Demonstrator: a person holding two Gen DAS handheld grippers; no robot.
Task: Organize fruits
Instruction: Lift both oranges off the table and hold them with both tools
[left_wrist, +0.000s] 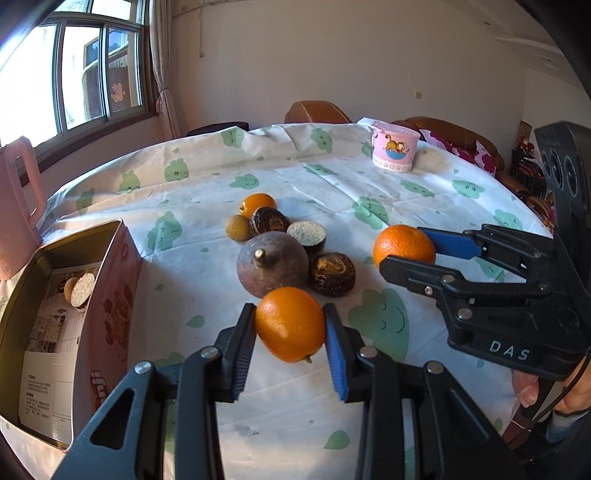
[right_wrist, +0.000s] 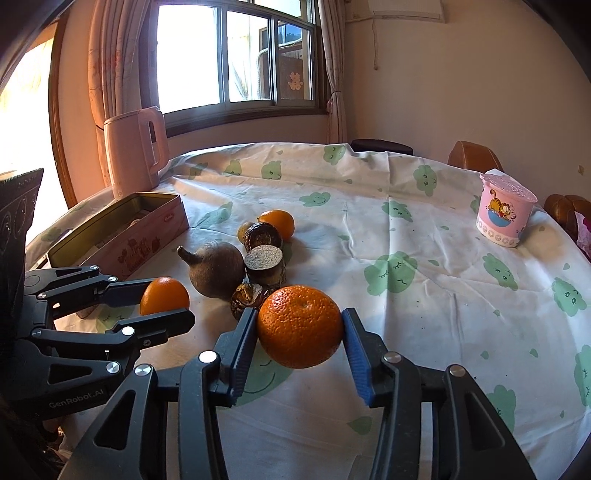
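My left gripper (left_wrist: 290, 325) is shut on a smooth small orange (left_wrist: 290, 323), held just above the tablecloth; it also shows in the right wrist view (right_wrist: 164, 295). My right gripper (right_wrist: 300, 328) is shut on a bigger rough-skinned orange (right_wrist: 300, 325), seen from the left wrist view too (left_wrist: 402, 245). A pile of fruit lies between them: a brown round fruit with a stem (left_wrist: 271, 264), dark cut pieces (left_wrist: 332, 274), a small tan fruit (left_wrist: 238, 228) and a third orange (left_wrist: 257, 204). A pink tin box (left_wrist: 107, 295) stands open at the left with fruit pieces inside.
A pink cartoon cup (left_wrist: 393, 147) stands at the far side of the table. A pink kettle (right_wrist: 135, 147) stands behind the tin box near the window. Brown chairs (left_wrist: 316, 112) ring the far table edge.
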